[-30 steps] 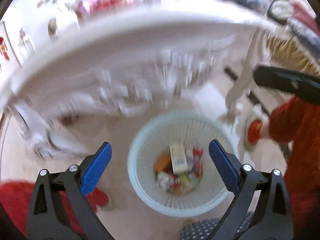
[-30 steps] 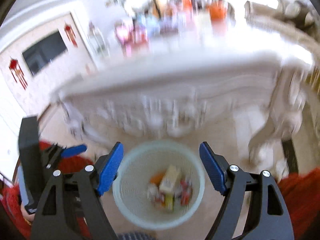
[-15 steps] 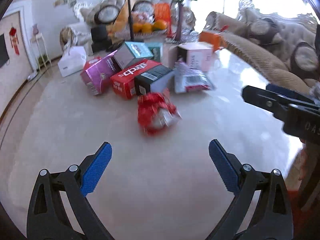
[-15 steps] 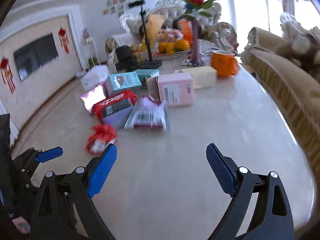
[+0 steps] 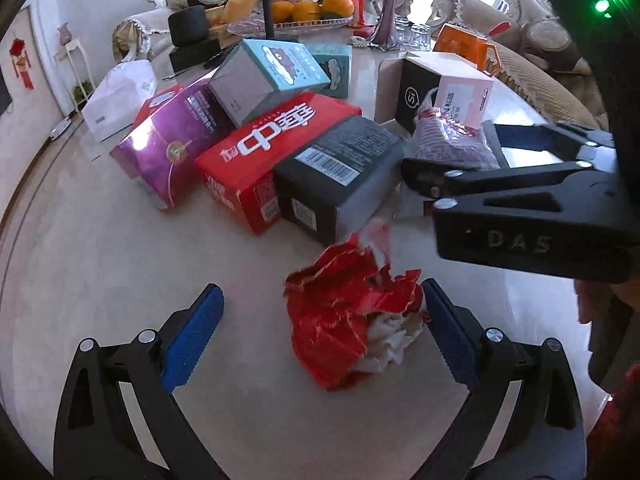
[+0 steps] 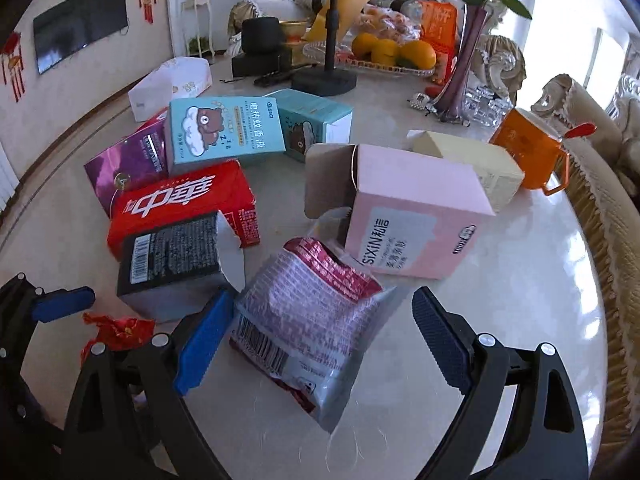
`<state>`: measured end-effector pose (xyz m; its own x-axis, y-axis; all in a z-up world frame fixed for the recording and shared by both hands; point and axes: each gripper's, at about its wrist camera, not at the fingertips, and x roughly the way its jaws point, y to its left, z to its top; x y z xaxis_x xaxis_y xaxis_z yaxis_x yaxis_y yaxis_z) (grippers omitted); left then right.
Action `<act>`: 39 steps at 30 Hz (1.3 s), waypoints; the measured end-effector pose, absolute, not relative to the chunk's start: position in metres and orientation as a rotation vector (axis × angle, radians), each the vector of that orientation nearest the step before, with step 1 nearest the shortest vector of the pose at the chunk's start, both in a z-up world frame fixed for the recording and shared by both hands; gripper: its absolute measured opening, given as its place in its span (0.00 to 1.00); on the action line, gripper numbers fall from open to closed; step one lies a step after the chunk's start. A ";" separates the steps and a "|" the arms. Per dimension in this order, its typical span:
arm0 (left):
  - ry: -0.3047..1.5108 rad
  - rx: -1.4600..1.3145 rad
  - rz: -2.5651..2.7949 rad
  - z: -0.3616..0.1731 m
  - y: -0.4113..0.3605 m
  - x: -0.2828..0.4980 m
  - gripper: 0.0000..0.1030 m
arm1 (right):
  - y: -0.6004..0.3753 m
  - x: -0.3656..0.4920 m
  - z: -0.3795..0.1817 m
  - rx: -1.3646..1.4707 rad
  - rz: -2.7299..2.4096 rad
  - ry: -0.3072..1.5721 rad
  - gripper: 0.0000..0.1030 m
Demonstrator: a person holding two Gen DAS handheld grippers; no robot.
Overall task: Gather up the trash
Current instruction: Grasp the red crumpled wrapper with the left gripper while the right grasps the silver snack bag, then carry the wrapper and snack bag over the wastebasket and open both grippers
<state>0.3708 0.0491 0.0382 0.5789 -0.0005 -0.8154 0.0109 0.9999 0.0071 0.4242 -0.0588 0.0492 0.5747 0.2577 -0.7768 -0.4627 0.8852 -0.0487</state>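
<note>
A crumpled red wrapper lies on the pale marble table, between the jaws of my left gripper. That gripper is open; the wrapper sits close against the right pad and well clear of the left one. A silver and red snack packet lies flat between the jaws of my right gripper, which is open, its right pad clear of the packet. In the right wrist view the red wrapper shows at lower left beside the left gripper's blue pad.
Boxes crowd the table just beyond: black, red, purple, teal and pink. Farther back stand an orange mug, a vase, a fruit tray and a stand base. A sofa edge borders the right.
A second ago both views looked down at a pale basket of trash on the floor. Both grippers have since come up over the table and closed in on the wrapper and the packet.
</note>
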 end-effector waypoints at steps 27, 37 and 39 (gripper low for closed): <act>0.724 -0.046 -0.169 0.093 0.058 0.181 0.49 | -0.150 0.217 0.099 0.035 0.601 0.690 0.46; 0.861 0.004 -0.260 -0.011 0.017 0.085 0.49 | -0.146 0.115 0.024 0.022 0.594 0.786 0.46; 0.916 -0.007 -0.265 -0.043 0.014 0.078 0.49 | -0.141 0.108 -0.008 0.012 0.567 0.854 0.46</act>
<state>0.0782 0.0136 -0.0431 0.5785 -0.2294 -0.7828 0.2238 0.9675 -0.1181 0.1083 -0.1409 -0.0084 0.5193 0.4771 -0.7091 -0.4678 0.8530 0.2314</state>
